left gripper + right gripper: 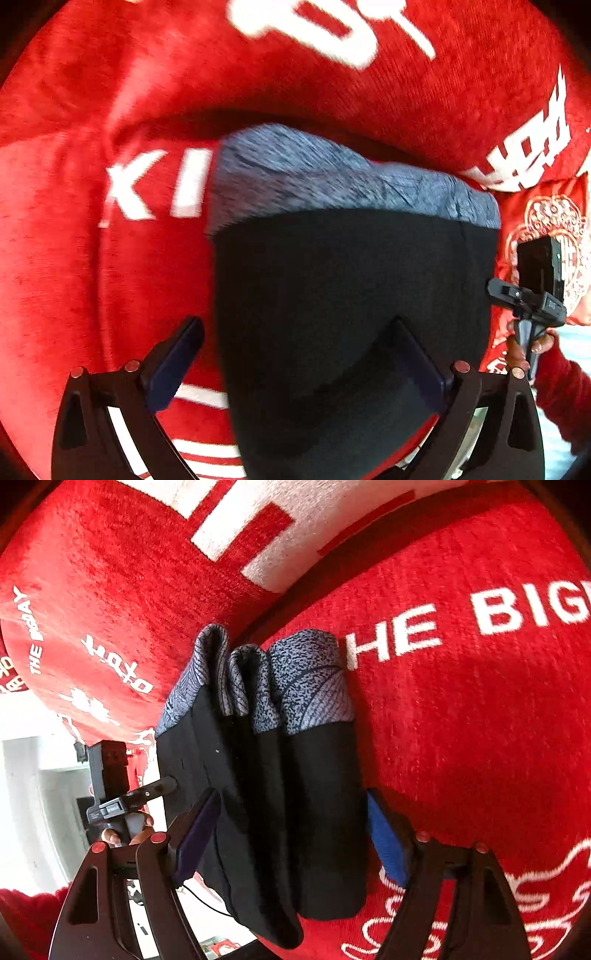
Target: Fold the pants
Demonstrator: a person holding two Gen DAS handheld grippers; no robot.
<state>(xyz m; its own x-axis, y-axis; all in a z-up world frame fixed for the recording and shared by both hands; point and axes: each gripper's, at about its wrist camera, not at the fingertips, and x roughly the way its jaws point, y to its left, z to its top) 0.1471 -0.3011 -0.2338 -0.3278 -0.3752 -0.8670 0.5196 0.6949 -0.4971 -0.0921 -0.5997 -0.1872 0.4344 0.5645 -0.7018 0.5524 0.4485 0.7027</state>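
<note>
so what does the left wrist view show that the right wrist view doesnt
Only the left wrist view: the pants as one broad flat face with the grey-blue band across the top, and the white letters "XI" on the red blanket.

Only the right wrist view: the pants' stacked folded layers edge-on, the words "THE BIG", and a white room area off the blanket.

Both: black pants with the grey-blue band, the red printed blanket, open fingers either side of the fabric, and the other hand's gripper.
</note>
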